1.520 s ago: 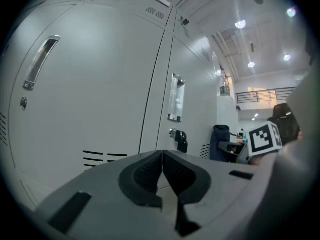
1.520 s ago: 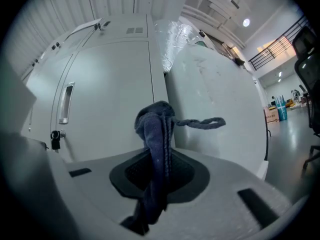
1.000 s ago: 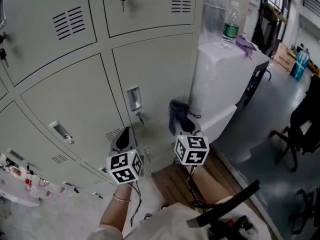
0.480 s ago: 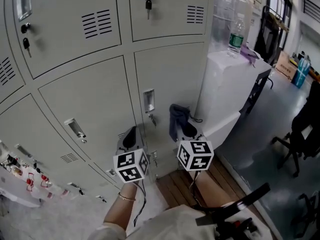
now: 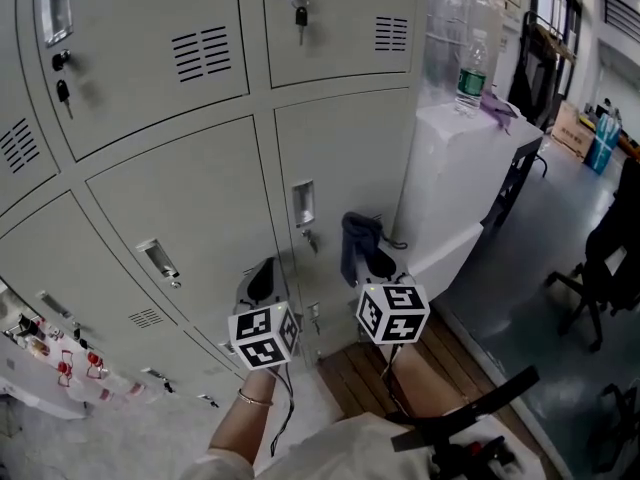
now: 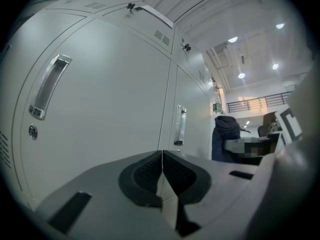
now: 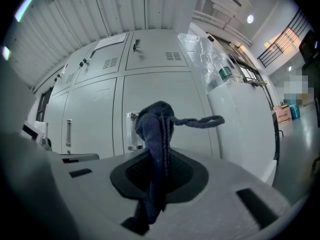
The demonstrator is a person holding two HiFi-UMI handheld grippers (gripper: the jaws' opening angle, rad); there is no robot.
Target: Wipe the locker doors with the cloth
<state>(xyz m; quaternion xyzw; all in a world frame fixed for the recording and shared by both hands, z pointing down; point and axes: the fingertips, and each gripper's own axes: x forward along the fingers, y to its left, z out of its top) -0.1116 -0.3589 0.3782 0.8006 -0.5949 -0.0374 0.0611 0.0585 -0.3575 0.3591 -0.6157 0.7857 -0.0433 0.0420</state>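
One soft, likely light cloth (image 7: pixel 153 126) hangs pinched mid-fold in my right gripper (image 7: pixel 160 171); my left gripper (image 6: pixel 162 176) is closed, empty.

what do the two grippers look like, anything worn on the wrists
Left gripper and right gripper: grey bodies, black textured pads on the tongs, each with a white cube bearing black square markers. A thin black cable hangs below the left one; a slim bracelet sits on that wrist.

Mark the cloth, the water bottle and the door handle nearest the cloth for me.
cloth (image 7: pixel 155 123), right gripper view, on its bunched upper fold.
water bottle (image 5: pixel 470 75), head view, on the green label.
door handle (image 5: pixel 303 204), head view, on the middle of the recessed metal plate.
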